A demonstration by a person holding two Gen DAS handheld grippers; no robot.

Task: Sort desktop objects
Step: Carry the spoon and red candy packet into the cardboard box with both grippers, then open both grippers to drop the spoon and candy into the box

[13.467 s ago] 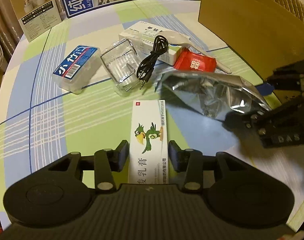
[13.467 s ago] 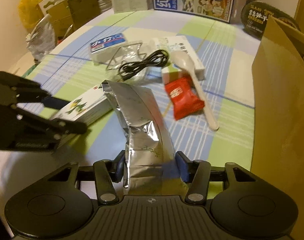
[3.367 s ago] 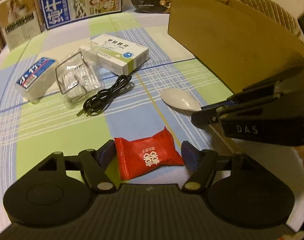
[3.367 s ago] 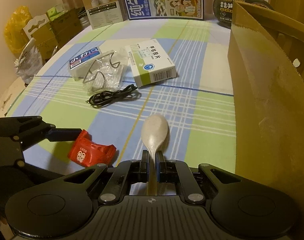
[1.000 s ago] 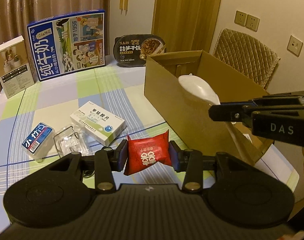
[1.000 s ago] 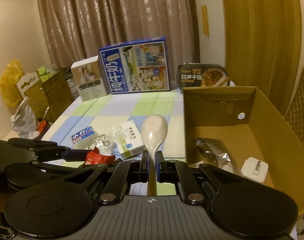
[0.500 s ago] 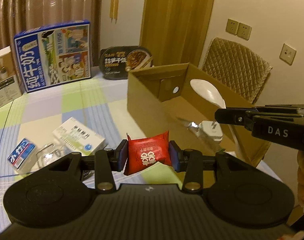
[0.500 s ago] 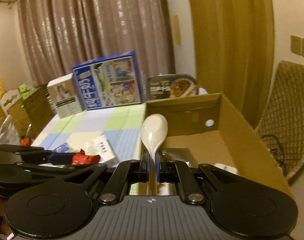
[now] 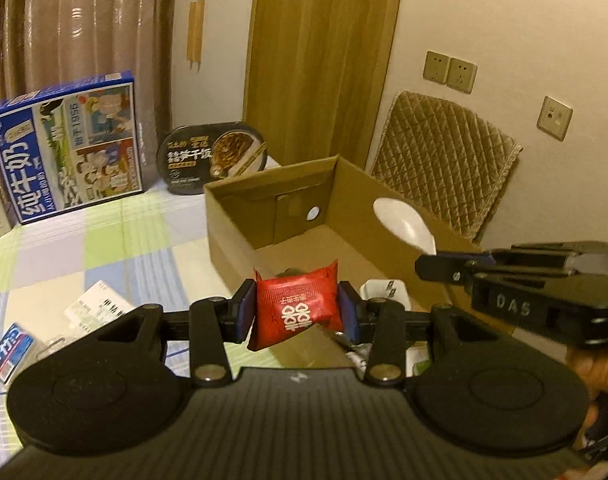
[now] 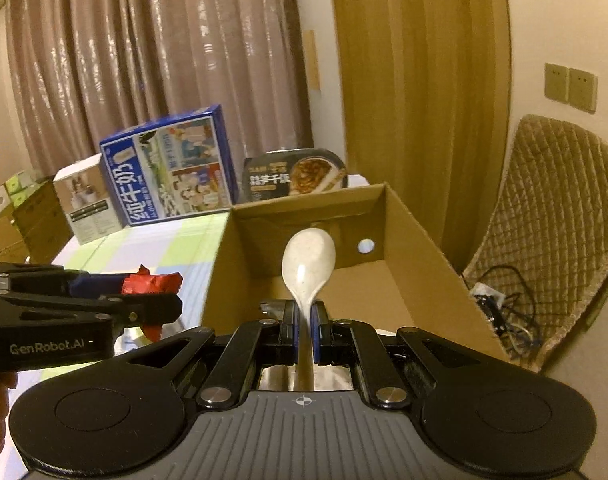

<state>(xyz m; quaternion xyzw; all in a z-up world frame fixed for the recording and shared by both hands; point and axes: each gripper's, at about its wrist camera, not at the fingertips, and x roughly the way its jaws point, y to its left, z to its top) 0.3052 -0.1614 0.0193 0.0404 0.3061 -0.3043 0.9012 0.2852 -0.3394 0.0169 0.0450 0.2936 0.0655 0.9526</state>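
My left gripper (image 9: pixel 297 304) is shut on a red candy packet (image 9: pixel 298 308), held in the air above the near left wall of the open cardboard box (image 9: pixel 240 236). My right gripper (image 10: pixel 303 328) is shut on the handle of a white spoon (image 10: pixel 309 264), whose bowl points up over the box (image 10: pixel 416 256). In the left wrist view the spoon (image 9: pixel 404 224) and the right gripper (image 9: pixel 456 268) hang over the right side of the box. The left gripper (image 10: pixel 160 304) with the packet (image 10: pixel 152 282) shows at the left of the right wrist view. A white charger (image 9: pixel 382 292) lies inside the box.
On the checked tablecloth (image 9: pixel 104 240) lie a white medicine box (image 9: pixel 98 308), a blue-labelled case (image 9: pixel 8 352) and a clear plastic case. A blue milk carton (image 9: pixel 68 148) and a black meal tray (image 9: pixel 212 156) stand at the back. A quilted chair (image 9: pixel 444 160) is behind the box.
Both grippers have moved on toward the box and further over it, the left a little higher. The box interior fills more of each view. Both grips are unchanged.
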